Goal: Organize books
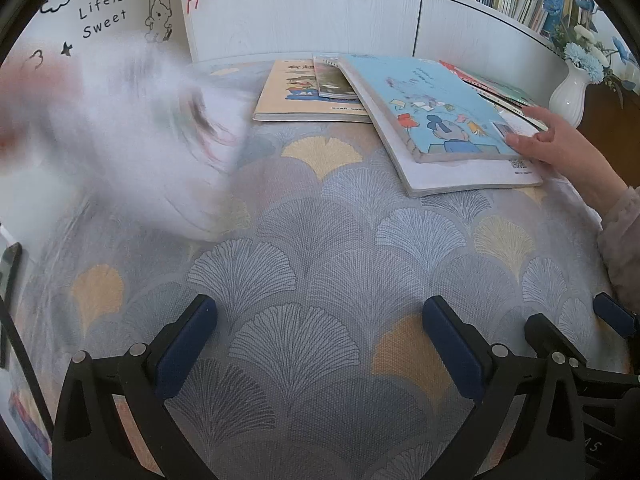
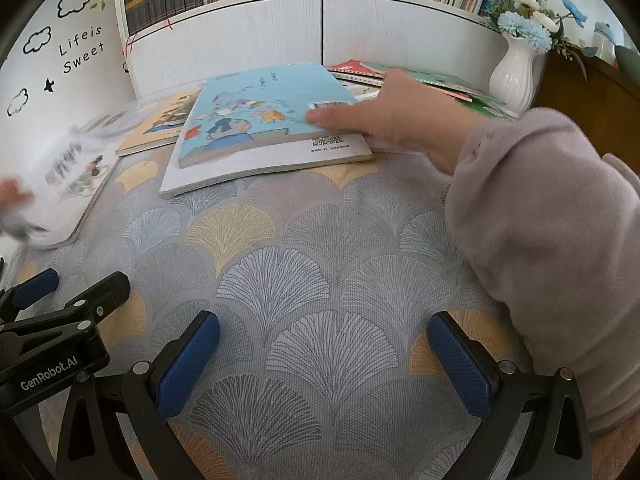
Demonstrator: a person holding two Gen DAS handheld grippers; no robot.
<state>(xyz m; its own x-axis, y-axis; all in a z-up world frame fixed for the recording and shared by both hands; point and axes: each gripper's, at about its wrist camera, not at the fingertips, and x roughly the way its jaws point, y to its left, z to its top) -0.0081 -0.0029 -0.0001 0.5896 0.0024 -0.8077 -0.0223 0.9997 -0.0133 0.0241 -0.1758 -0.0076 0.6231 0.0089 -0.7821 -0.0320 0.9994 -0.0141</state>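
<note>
A light blue book [image 1: 432, 108] [image 2: 260, 112] lies on a larger white book [image 1: 460, 172] [image 2: 272, 160] at the back of the table. A bare hand [image 1: 560, 140] [image 2: 400, 116] rests on the blue book's corner. A tan book [image 1: 300, 96] [image 2: 160, 128] lies behind to the left. A blurred white book [image 1: 140, 140] [image 2: 72, 176] is moving at the left, held by another hand. My left gripper [image 1: 320, 344] is open and empty over the tablecloth. My right gripper [image 2: 324, 356] is open and empty too.
A white bookshelf [image 2: 320, 28] full of books stands behind the table. A white vase [image 1: 570, 92] [image 2: 516, 76] with blue flowers stands at the back right. Red and green books [image 2: 420, 76] lie next to it. A sleeved arm [image 2: 560, 240] reaches across the right side.
</note>
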